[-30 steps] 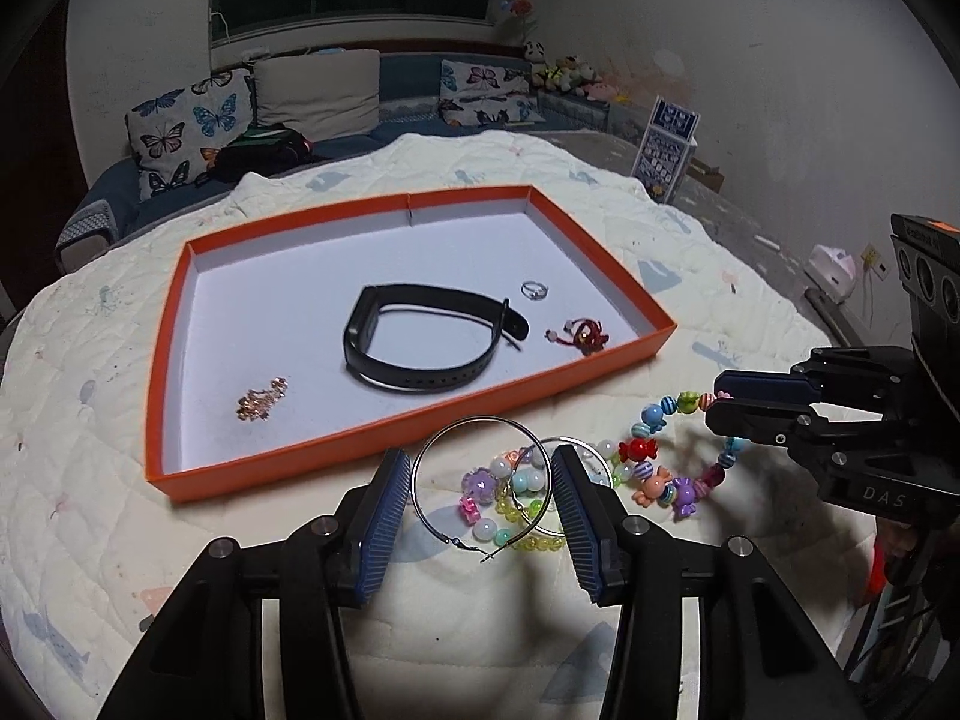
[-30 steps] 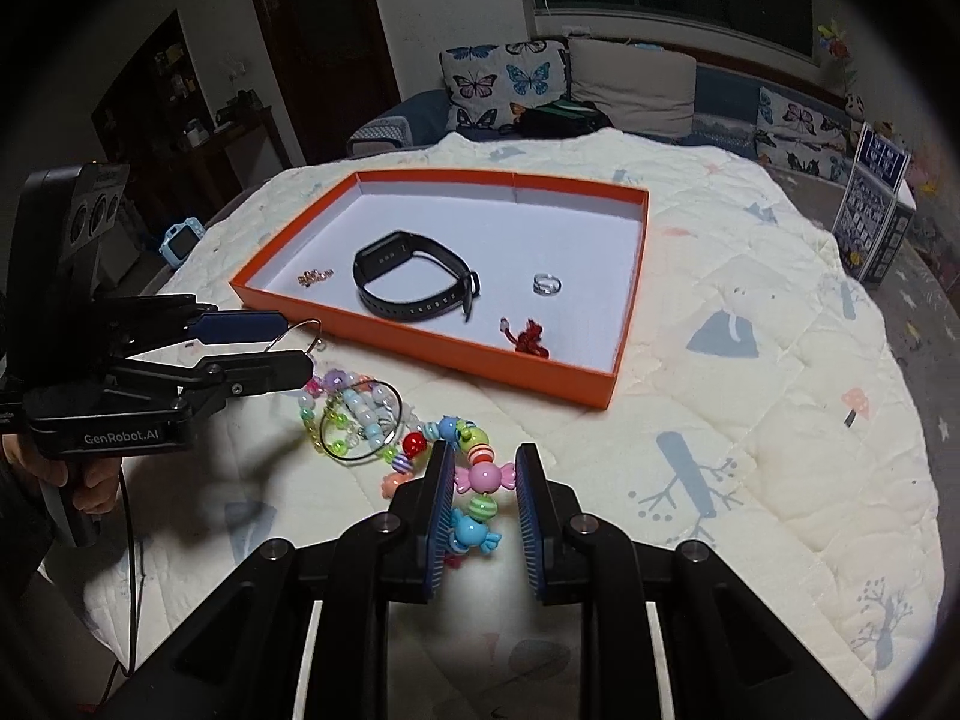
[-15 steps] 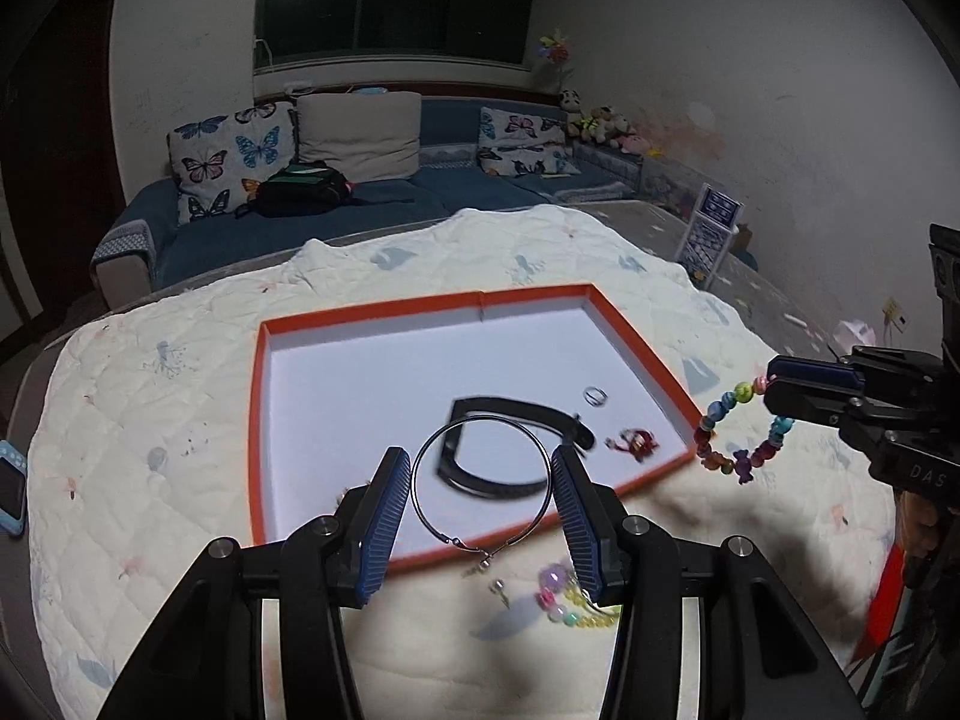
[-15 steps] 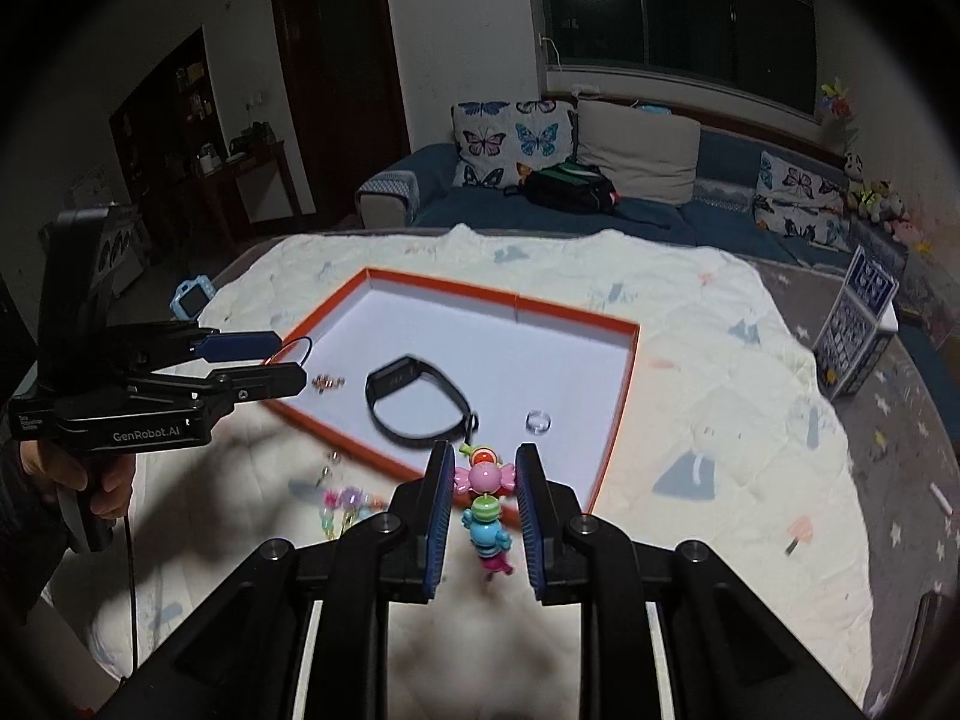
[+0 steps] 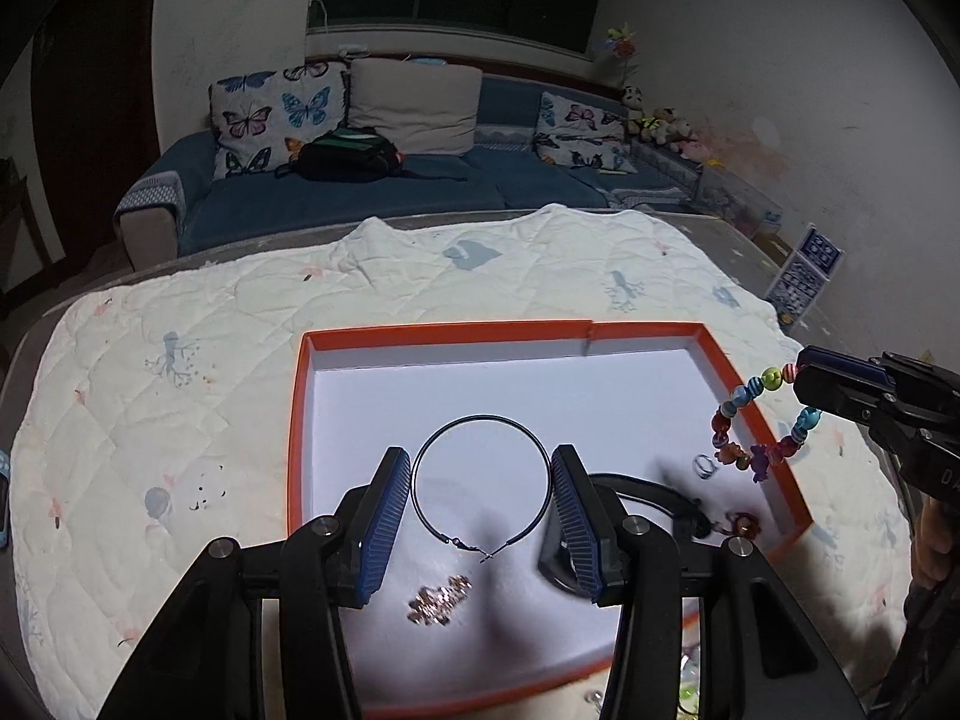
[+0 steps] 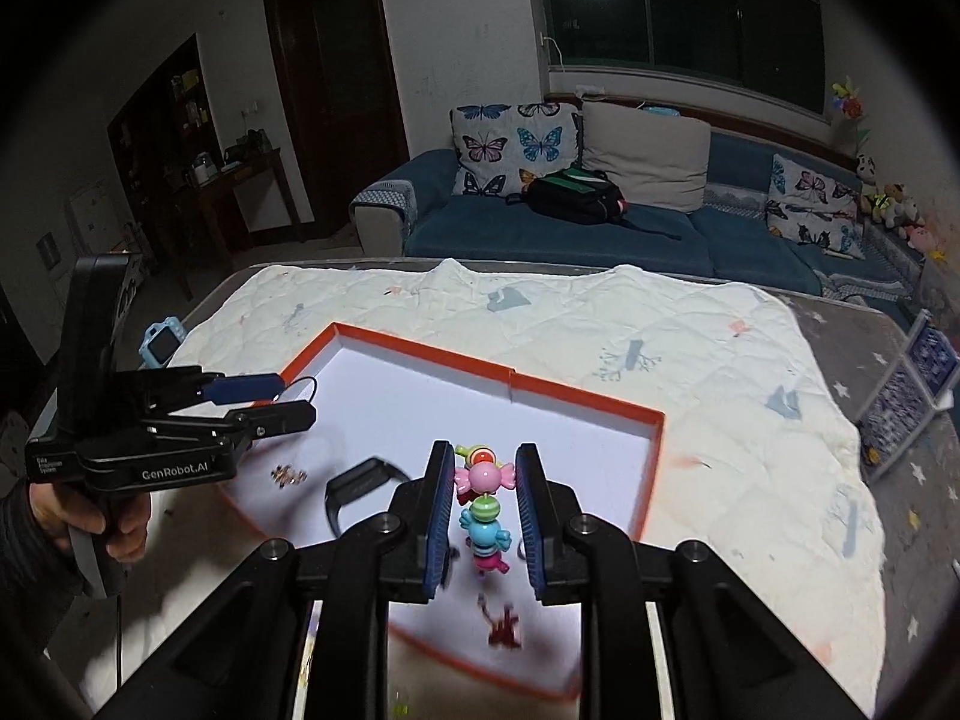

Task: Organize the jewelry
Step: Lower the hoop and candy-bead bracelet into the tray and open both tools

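Observation:
My left gripper (image 5: 480, 474) is shut on a large thin hoop earring (image 5: 438, 438) and holds it above the white floor of the orange tray (image 5: 444, 333). My right gripper (image 6: 483, 480) is shut on a colourful bead bracelet (image 6: 483, 477) that hangs over the tray's right part; the bracelet also shows in the left wrist view (image 5: 744, 450). In the tray lie a black wristband (image 6: 360, 483), a gold chain piece (image 5: 441, 600), a silver ring (image 5: 703, 467) and a small red trinket (image 6: 504, 630).
The tray sits on a cream quilt (image 5: 180, 360) over a table. A small pale bead bracelet (image 5: 690, 684) lies on the quilt by the tray's near edge. A blue toy watch (image 6: 161, 345) lies at the quilt's left edge. A sofa (image 6: 600, 222) stands behind.
Both grippers have lifted their pieces off the quilt and carried them forward over the tray. The hoop earring and the colourful bracelet now hang above the tray floor.

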A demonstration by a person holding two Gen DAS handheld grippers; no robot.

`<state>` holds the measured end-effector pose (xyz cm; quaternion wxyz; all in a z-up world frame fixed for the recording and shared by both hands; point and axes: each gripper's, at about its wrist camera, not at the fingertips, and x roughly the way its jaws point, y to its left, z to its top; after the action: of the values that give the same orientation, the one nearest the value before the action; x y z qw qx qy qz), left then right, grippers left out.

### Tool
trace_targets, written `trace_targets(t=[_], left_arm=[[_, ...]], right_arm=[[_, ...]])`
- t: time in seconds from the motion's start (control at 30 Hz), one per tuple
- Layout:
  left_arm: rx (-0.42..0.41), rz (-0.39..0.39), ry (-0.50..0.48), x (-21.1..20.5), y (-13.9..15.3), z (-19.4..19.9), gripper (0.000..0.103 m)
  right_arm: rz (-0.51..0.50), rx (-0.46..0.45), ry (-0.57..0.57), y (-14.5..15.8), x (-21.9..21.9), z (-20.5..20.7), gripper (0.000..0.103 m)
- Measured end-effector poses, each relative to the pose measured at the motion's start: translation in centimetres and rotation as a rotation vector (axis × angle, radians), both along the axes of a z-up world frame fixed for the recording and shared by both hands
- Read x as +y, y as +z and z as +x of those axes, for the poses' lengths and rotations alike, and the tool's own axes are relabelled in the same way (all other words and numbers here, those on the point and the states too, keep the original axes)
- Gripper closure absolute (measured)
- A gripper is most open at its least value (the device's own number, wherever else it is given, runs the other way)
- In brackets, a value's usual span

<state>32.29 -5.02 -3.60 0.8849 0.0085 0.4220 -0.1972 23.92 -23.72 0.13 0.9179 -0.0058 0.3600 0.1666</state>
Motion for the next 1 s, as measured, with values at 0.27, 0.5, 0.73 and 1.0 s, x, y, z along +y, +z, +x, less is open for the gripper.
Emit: trace_targets(t=[0.27,0.5,0.73,1.0], left_arm=[[0.049,0.016,0.015,-0.3,-2.8,3.1,0.051],[0.061,0.046,0.015,-0.7,-4.3,4.0,0.051],[0.078,0.066,0.017,-1.1,-5.1,4.2,0.048],[0.072,0.066,0.028,-1.1,-4.7,3.8,0.046]], right_arm=[[0.012,0.073,-0.021,-2.8,-0.2,3.1,0.079],[-0.037,0.123,-0.058,-4.4,-0.8,4.0,0.079],[-0.045,0.142,-0.056,-4.6,-1.0,4.0,0.079],[-0.061,0.138,-0.039,-4.1,-0.5,3.7,0.067]])
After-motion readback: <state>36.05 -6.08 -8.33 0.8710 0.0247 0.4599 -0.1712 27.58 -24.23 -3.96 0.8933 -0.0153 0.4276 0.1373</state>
